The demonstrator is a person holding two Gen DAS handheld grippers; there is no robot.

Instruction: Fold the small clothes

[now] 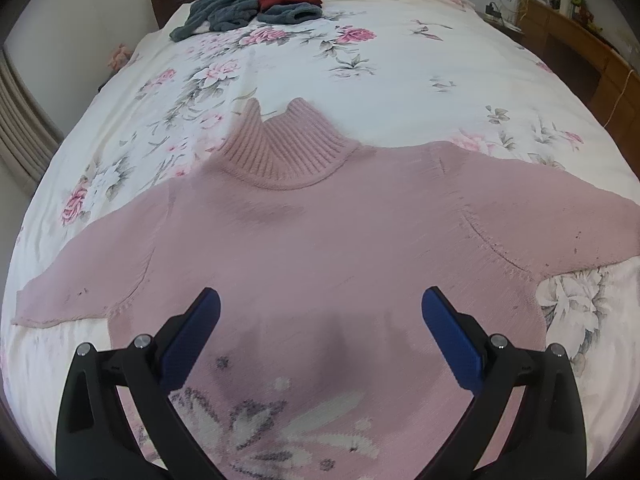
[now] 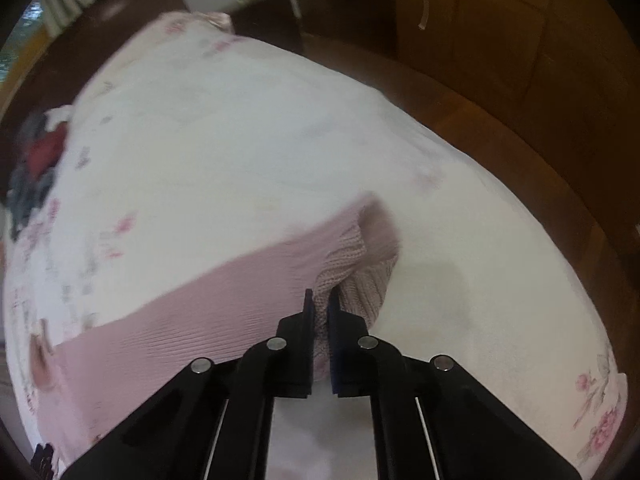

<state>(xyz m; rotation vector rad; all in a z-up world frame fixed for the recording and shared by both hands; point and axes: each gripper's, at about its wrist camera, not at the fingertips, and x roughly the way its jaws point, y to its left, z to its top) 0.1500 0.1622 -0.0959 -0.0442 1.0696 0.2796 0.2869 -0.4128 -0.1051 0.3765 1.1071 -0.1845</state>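
Note:
A pink turtleneck sweater (image 1: 320,240) lies spread flat on the bed, ribbed collar away from me and both sleeves stretched out sideways. A grey and white knitted flower pattern shows on its lower part. My left gripper (image 1: 320,312) hovers over the sweater's body, open, with nothing between its blue pads (image 1: 448,340). In the right wrist view my right gripper (image 2: 320,304) is shut on the ribbed cuff of the sweater's sleeve (image 2: 224,300), which runs off to the left across the bedspread. The cuff bunches up beyond the fingertips.
The bed (image 1: 400,60) has a white bedspread with pink flowers. A pile of grey-blue and dark red clothes (image 1: 256,4) lies near the wooden headboard. A wooden dresser (image 1: 580,40) stands to the right. Brown wooden floor (image 2: 500,128) and cabinets lie beyond the bed's edge.

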